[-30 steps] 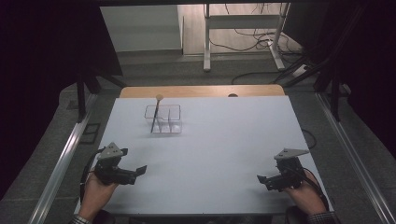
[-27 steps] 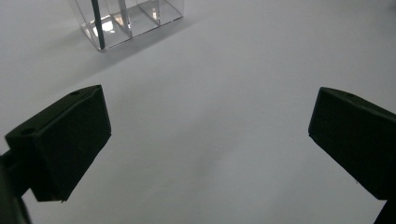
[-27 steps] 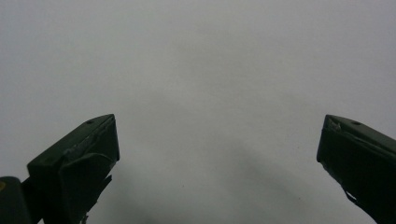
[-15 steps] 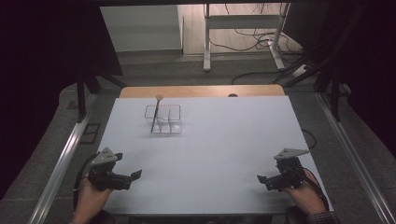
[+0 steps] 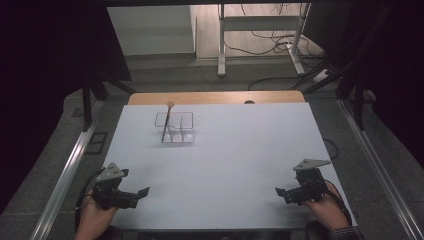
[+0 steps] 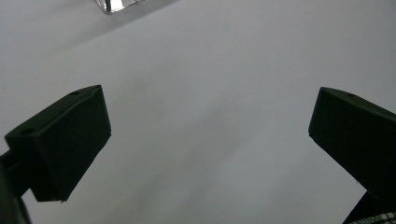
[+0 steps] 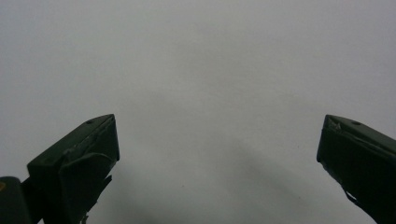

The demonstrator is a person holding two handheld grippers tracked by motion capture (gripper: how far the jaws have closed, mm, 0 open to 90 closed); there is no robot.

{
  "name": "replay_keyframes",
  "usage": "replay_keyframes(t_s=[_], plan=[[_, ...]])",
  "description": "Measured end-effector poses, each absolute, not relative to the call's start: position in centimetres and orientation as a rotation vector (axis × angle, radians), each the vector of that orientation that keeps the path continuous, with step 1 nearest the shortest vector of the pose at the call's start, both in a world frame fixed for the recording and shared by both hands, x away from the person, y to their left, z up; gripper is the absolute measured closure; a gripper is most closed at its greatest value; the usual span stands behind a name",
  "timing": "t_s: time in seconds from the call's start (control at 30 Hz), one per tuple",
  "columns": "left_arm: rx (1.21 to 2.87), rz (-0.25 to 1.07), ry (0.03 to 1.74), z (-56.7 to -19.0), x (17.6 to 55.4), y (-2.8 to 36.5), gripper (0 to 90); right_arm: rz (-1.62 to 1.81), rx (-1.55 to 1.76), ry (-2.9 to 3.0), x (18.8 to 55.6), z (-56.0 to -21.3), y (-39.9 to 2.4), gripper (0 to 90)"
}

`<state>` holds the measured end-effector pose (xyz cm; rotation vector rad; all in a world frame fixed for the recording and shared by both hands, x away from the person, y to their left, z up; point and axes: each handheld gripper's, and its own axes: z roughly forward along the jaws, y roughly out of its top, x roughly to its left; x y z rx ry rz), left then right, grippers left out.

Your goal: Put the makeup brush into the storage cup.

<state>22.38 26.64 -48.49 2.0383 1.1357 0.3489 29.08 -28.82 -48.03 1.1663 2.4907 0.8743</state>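
Observation:
A clear plastic holder (image 5: 174, 127) stands on the white table (image 5: 225, 160) toward the far left, with a thin stick (image 5: 166, 121) leaning in it, its round tip up. A corner of that holder (image 6: 114, 4) appears at the top of the left gripper view. My left gripper (image 5: 142, 192) is held at the near left corner, jaws wide apart with nothing between them (image 6: 208, 135). My right gripper (image 5: 279, 192) sits at the near right corner, also open and empty (image 7: 217, 149). Both point inward over bare table.
A wooden strip (image 5: 215, 97) runs along the table's far edge. Metal rails (image 5: 67, 170) flank the table on both sides. Beyond it are a white frame's legs (image 5: 260, 30) and cables on the floor.
My left gripper has drawn back toward the near left corner of the table. The right gripper has stayed in place.

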Motion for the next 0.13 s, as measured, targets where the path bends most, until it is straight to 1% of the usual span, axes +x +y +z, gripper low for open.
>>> replay_keyframes(t_s=[0.13], plan=[[2.044,0.343,1.138,-48.49,22.47,26.51,0.0,0.87,1.166,2.493,29.12,-48.08,-28.86,0.0]])
